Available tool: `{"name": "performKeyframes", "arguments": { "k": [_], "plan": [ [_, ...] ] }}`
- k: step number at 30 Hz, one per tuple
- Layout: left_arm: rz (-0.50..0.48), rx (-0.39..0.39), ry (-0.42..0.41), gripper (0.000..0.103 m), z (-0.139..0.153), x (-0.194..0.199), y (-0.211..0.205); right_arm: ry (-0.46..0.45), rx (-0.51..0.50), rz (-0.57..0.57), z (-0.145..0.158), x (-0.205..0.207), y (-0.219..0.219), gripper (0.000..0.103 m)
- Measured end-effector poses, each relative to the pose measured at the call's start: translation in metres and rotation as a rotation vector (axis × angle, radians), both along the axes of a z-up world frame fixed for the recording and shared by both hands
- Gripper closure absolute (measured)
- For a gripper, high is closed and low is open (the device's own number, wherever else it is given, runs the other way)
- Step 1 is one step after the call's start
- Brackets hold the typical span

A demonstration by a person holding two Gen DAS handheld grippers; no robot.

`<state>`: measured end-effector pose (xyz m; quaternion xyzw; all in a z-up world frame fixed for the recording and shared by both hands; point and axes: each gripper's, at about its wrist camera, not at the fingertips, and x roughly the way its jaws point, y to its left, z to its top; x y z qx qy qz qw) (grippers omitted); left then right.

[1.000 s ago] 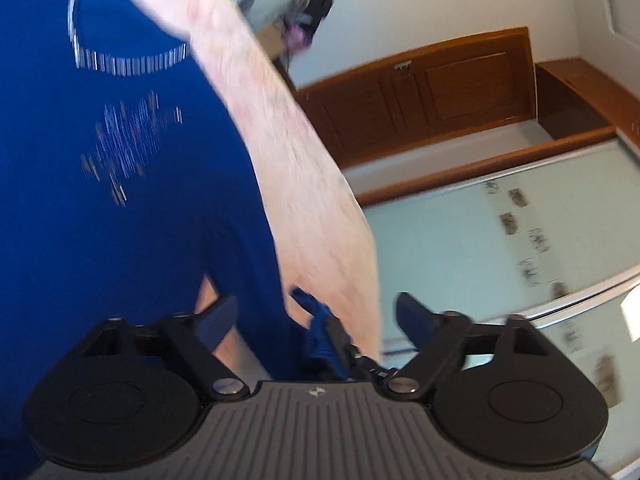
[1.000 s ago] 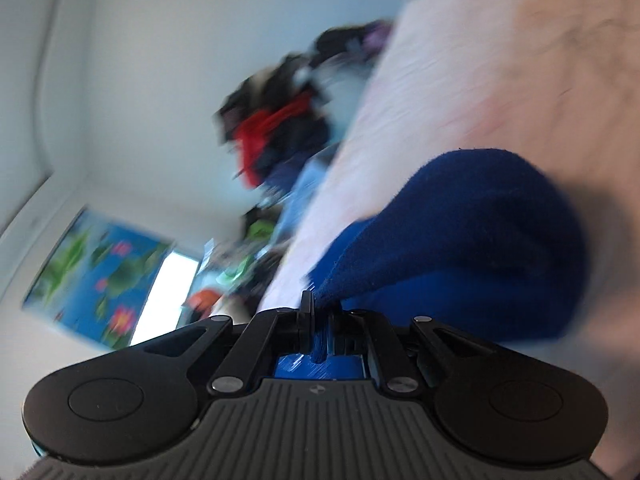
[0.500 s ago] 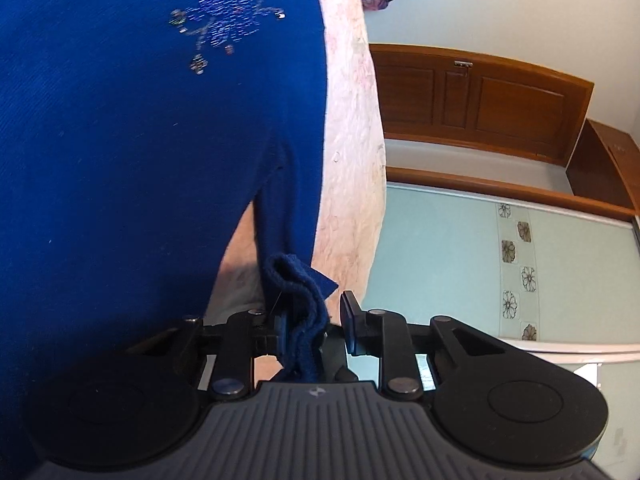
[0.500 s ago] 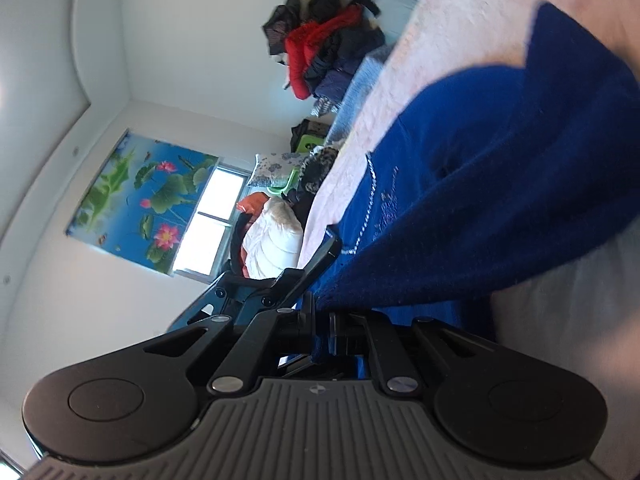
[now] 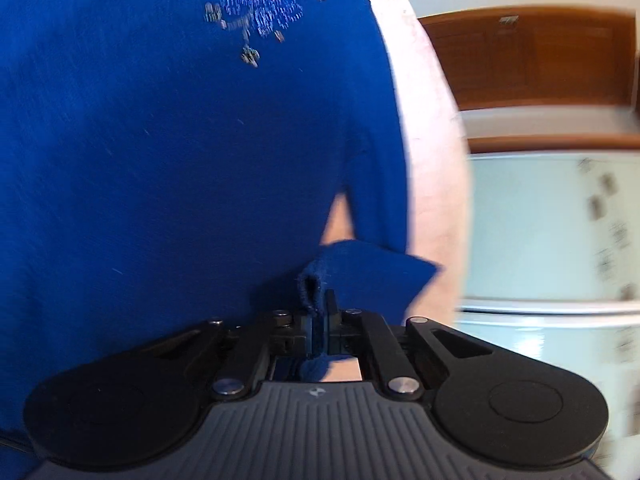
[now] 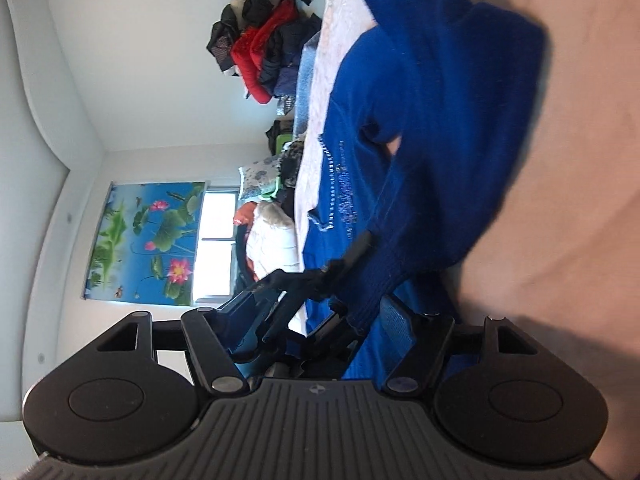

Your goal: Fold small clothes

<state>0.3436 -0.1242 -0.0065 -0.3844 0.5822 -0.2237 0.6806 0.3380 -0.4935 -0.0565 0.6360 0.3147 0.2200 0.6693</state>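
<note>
A blue sweater (image 5: 168,152) with a beaded pattern (image 5: 262,12) lies on a pale pink bed cover (image 5: 432,148). My left gripper (image 5: 320,322) is shut on a sleeve cuff (image 5: 316,280) of the sweater. In the right wrist view the sweater (image 6: 440,92) lies bunched, with one sleeve (image 6: 384,256) running down toward me. My right gripper (image 6: 316,320) is open, and the sleeve end hangs loose between its spread fingers. The left gripper also shows in the right wrist view (image 6: 352,252), clamped on the same sleeve.
A pile of clothes (image 6: 264,52) sits at the far end of the bed. A pillow and more laundry (image 6: 272,232) lie near a window. A wooden cabinet (image 5: 528,56) and pale tiled floor (image 5: 540,232) lie beyond the bed edge.
My right gripper has opened and let go of the sleeve. My left gripper, open a second ago, has closed fully on the sleeve cuff.
</note>
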Motion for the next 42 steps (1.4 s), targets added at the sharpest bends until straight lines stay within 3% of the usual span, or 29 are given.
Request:
{"name": "performKeyframes", "arguments": {
  "k": [3,6,9,12,15,18,20,26,29,31,32,33,37,40,42],
  "plan": [
    [-0.04,0.078,-0.085,0.099,0.02,0.007,0.001,-0.005,-0.017,-0.009,0.003,-0.005,-0.003,0.034],
    [-0.068,0.081,-0.237,0.1,0.066,0.017,0.021,-0.029,-0.061,0.001,0.015,-0.001,-0.003,0.034],
    [0.029,0.091,-0.398,0.099,0.121,0.022,0.082,-0.067,-0.116,0.015,0.028,0.004,-0.007,0.034],
    [0.217,0.174,-0.459,0.099,0.146,0.026,0.164,-0.109,-0.181,0.026,0.044,0.015,-0.013,0.033],
    [0.393,0.297,-0.36,0.099,0.127,0.036,0.236,-0.126,-0.267,0.016,0.056,0.039,-0.024,0.033],
    [0.492,0.35,-0.248,0.099,0.096,0.037,0.283,-0.112,-0.384,0.019,0.065,0.082,-0.031,0.033],
    [0.507,0.339,-0.212,0.099,0.078,0.036,0.299,-0.105,-0.472,0.036,0.068,0.114,-0.029,0.033],
    [0.466,0.361,-0.206,0.099,0.065,0.038,0.29,-0.055,-0.664,0.126,0.065,0.205,0.006,0.033],
    [0.455,0.38,-0.216,0.099,0.068,0.039,0.288,-0.018,-0.73,0.153,0.057,0.243,0.03,0.038],
    [0.457,0.384,-0.221,0.099,0.065,0.031,0.292,-0.006,-0.777,0.173,0.051,0.26,0.044,0.048],
    [0.46,0.385,-0.22,0.099,0.065,0.034,0.294,-0.002,-0.813,0.179,0.048,0.265,0.05,0.073],
    [0.462,0.387,-0.219,0.099,0.064,0.034,0.296,0.007,-0.855,0.188,0.045,0.269,0.056,0.091],
    [0.454,0.411,-0.18,0.099,0.052,0.047,0.301,-0.039,-0.917,0.197,0.052,0.268,0.058,0.093],
    [0.436,0.443,-0.134,0.099,0.035,0.059,0.297,0.024,-0.84,0.17,0.039,0.272,0.039,0.099],
    [0.433,0.464,-0.133,0.099,0.028,0.064,0.295,0.008,-0.841,0.163,0.038,0.269,0.04,0.097]
  ]
}}
